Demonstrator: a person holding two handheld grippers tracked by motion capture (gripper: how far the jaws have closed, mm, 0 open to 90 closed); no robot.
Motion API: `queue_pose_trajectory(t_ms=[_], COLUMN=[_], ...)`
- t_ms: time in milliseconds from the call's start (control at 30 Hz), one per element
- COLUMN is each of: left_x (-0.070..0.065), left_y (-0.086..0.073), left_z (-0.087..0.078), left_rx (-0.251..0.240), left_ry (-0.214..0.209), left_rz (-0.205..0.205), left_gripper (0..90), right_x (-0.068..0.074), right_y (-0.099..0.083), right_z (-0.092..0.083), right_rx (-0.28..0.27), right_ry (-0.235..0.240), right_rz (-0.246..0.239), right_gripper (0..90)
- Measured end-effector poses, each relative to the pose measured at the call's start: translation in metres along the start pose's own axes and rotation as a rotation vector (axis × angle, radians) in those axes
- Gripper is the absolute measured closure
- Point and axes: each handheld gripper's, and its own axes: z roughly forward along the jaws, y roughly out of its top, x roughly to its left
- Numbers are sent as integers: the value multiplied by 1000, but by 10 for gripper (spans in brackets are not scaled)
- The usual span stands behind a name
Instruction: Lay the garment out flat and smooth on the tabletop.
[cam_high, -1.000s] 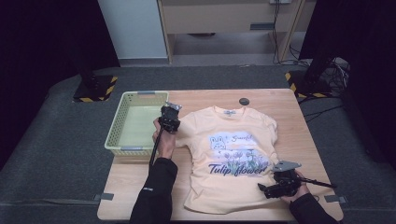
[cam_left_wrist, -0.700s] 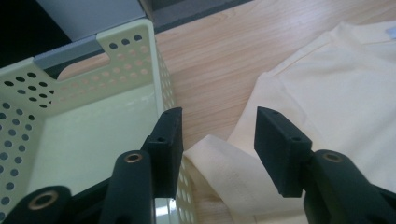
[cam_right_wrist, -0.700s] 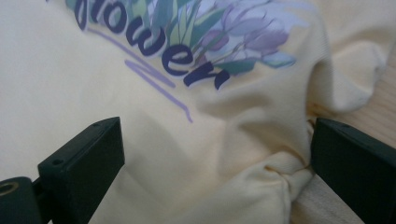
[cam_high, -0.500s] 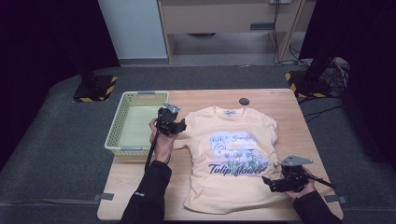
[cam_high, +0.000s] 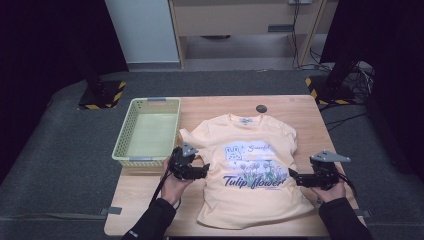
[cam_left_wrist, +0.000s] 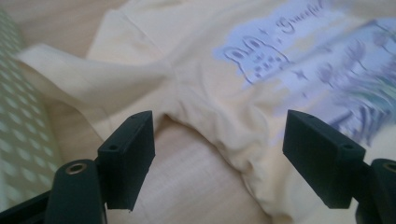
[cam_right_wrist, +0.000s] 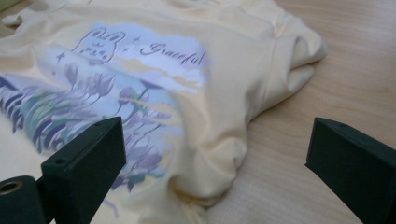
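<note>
wooden bench bearing a flat t-shirt between both grippers: left gripper and right gripper, jaws spread and empty, flank its side edges below the sleeves; no fold looks begun, basket beyond the left gripper unused.

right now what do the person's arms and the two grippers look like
Both forearms wear dark sleeves. The left gripper and right gripper are black, each topped by a grey three-cornered plate. A dark cable trails back from each along the arm. In the gripper views, each has two blocky black jaws with small screw holes, on black arms with a brass-coloured bushing.
</note>
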Motion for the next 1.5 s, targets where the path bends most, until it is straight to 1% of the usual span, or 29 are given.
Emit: queue_pose_trajectory(t_ms=[67,167,233,267,367,400,433,467,500,567,667,700,767,900,1000,1067,1167,1333,1400,1500], left_x=[-5,-16,-24,-26,-33,-33,-33,-32,-32,-31,-32,-33,-33,-33,-33,-32,-32,-31,-31,-31], left_y=[-12,-31,-43,-48,-61,-64,-66,-67,-67,-68,-71,-71,-71,-72,-72,-71,-71,-71,-71,-72], left_z=[-1,1,2,2,5,6,7,8,9,11,14,14,16,16,16,16,17,17,17,17], left_rx=[16,47,70,73,96,109,111,113,112,113,118,121,115,112,113,118,120,125,126,127], left_ry=[-22,-42,-47,-50,-42,-41,-43,-43,-45,-50,-50,-50,-48,-46,-47,-52,-55,-61,-63,-64], left_rz=[-2,19,50,57,98,102,100,102,88,82,86,94,102,109,111,106,97,86,85,86], left_gripper=[236,219,207,201,188,188,187,182,177,172,166,164,151,139,137,136,136,133,129,129], right_x=[-4,-12,-17,-20,-28,-30,-33,-37,-39,-44,-50,-52,-58,-66,-72,-75,-79,-84,-85,-84], right_y=[6,14,20,23,32,35,38,42,44,49,55,56,58,59,57,55,53,53,52,49], right_z=[2,7,11,14,24,28,32,37,40,48,59,64,72,87,100,107,114,126,129,132], right_rx=[-9,-24,-26,-26,-23,-19,-17,-14,-10,-4,7,10,24,45,78,92,97,116,123,137], right_ry=[-18,-42,-61,-73,-100,-116,-136,-154,-160,-172,-177,-179,-174,-179,-185,-172,-159,-147,-145,-135], right_rz=[5,17,24,30,48,52,58,71,77,90,107,112,125,151,169,184,203,209,217,208], right_gripper=[53,61,65,69,80,89,97,99,100,107,125,135,155,198,210,222,254,348,427,574])
